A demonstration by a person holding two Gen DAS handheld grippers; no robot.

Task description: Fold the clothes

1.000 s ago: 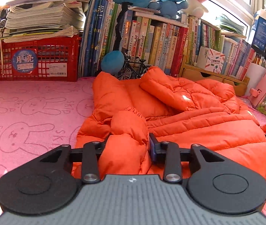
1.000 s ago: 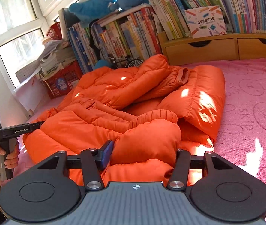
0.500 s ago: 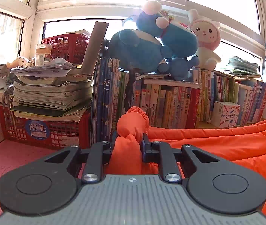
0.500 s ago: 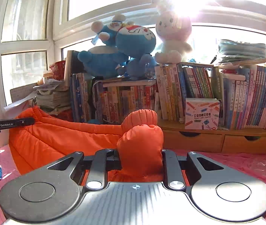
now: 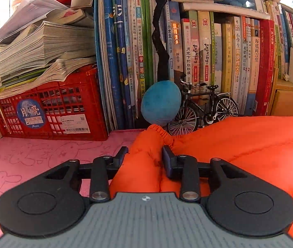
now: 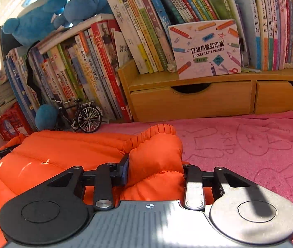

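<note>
The left hand-held gripper (image 5: 144,155) is pinching a puffy sleeve cuff of the orange down jacket (image 5: 249,150) between its pads, its jaws having just been opening a little with the fabric still pressed between them. The right hand-held gripper (image 6: 154,165) is likewise clamping the other sleeve end of the jacket, its jaws having also just been easing wider while the padded cloth is filling the gap. The jacket is lying spread low on the pink rabbit-print surface (image 6: 249,144), stretching toward 3 o'clock in the left wrist view and toward 9 o'clock in the right wrist view. Beyond the left cuff, at 12 o'clock, a blue plush ball (image 5: 160,102) is sitting just beside a small model bicycle (image 5: 204,107). At 10 o'clock a red crate (image 5: 49,111) is bearing stacked papers. Behind everything, rows of books (image 5: 208,47) are standing, and at 1 o'clock in the right view a wooden drawer unit (image 6: 191,99) is carrying a label printer box (image 6: 206,48).
</note>
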